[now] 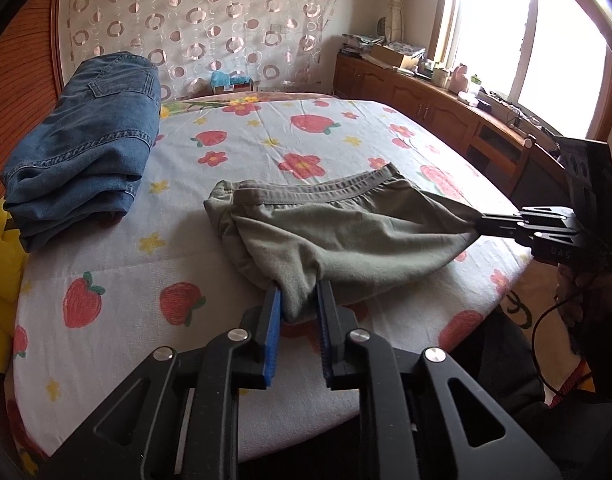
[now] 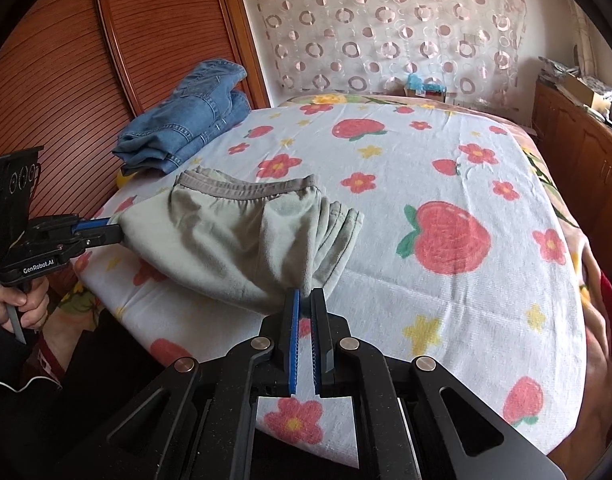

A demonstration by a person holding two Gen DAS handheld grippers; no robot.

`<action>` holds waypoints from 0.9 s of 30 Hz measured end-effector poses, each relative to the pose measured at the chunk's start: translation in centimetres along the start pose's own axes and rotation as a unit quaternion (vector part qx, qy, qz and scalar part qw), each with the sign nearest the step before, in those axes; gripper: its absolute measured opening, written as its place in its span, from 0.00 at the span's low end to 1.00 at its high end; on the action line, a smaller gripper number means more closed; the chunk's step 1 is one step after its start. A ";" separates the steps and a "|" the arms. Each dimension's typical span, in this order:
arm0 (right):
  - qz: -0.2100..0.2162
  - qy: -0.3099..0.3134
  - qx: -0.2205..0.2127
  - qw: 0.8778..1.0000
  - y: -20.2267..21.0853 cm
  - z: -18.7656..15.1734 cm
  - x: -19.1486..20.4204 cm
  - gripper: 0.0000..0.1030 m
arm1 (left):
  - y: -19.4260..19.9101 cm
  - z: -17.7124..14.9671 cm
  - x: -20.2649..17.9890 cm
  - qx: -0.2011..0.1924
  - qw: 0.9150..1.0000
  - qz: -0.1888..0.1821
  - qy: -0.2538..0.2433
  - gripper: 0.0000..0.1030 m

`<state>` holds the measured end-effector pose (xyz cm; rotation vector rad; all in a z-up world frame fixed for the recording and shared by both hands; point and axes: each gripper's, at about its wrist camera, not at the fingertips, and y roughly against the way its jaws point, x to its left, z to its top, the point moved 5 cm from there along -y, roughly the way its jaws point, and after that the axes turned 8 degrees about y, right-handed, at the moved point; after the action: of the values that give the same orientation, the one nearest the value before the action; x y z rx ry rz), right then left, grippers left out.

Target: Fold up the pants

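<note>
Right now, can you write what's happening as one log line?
left tool: shut on green pants | right tool: shut on green pants | pants: held over bed | folded jeans: aside

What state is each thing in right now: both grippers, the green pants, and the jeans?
Left gripper: shut on green pants, near edge.
Right gripper: shut on green pants at another bunched edge.
Green pants: partly folded, stretched between the grippers, sagging to the bed, waistband on the far side.
Jeans: folded, stacked at the bed's far left corner, untouched.
Bed: covered by a strawberry-print sheet.
</note>
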<state>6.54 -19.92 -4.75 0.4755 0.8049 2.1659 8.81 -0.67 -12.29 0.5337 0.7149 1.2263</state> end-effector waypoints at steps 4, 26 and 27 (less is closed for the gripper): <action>-0.002 0.000 0.001 1.000 0.0 0.0 0.3 0.04 | 0.2 0.4 0.1 -0.012 1.000 0.002 -0.001 0.37; -0.034 0.010 -0.016 0.999 0.4 2.3 -0.2 0.19 | -5.1 4.3 2.3 -0.004 0.999 0.015 0.035 0.70; -0.035 0.011 -0.017 0.999 0.3 2.4 -0.3 0.25 | -5.3 4.4 2.3 -0.002 0.999 0.018 0.035 0.70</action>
<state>7.95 -19.34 -2.79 0.4019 0.7840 2.1196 15.90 0.22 -13.64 0.5045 0.7639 1.2839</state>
